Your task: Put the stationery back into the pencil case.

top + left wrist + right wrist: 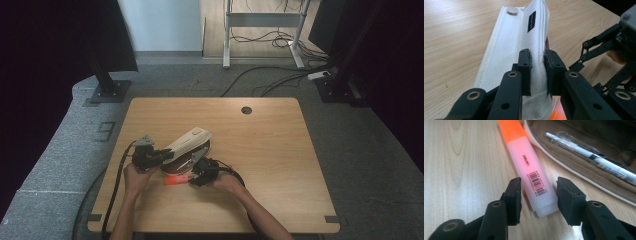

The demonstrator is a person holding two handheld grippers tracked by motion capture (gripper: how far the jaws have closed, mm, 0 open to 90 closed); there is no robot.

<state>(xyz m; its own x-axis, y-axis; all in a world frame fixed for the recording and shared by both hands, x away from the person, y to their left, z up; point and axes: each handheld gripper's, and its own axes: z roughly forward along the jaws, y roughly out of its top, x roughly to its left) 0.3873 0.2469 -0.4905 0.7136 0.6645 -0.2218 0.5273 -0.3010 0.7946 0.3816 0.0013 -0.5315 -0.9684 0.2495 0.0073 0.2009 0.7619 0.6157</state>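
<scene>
The highlighter (534, 177) lay flat on the table (280, 150), just beside the open mouth of the pencil case (524, 45), its orange cap end pointing away from you. Your right gripper (537, 200) straddled the clear rear end of the barrel; the jaws stood part open, with a visible gap on each side, so nothing was yet held. Because the barrel lay slightly skewed between the pads, closing off-centre could have rolled it or squirted it out toward the case rim. A grip this near the tail could also have let the capped end droop when lifted.

Inside the case, a pen (596, 157) lay along the lining; a dropped highlighter could have knocked it.

Your left gripper (537, 67) was clamped on the white flap of the case, holding it up. Had that pinch slipped, the flap would have fallen across the opening.
</scene>
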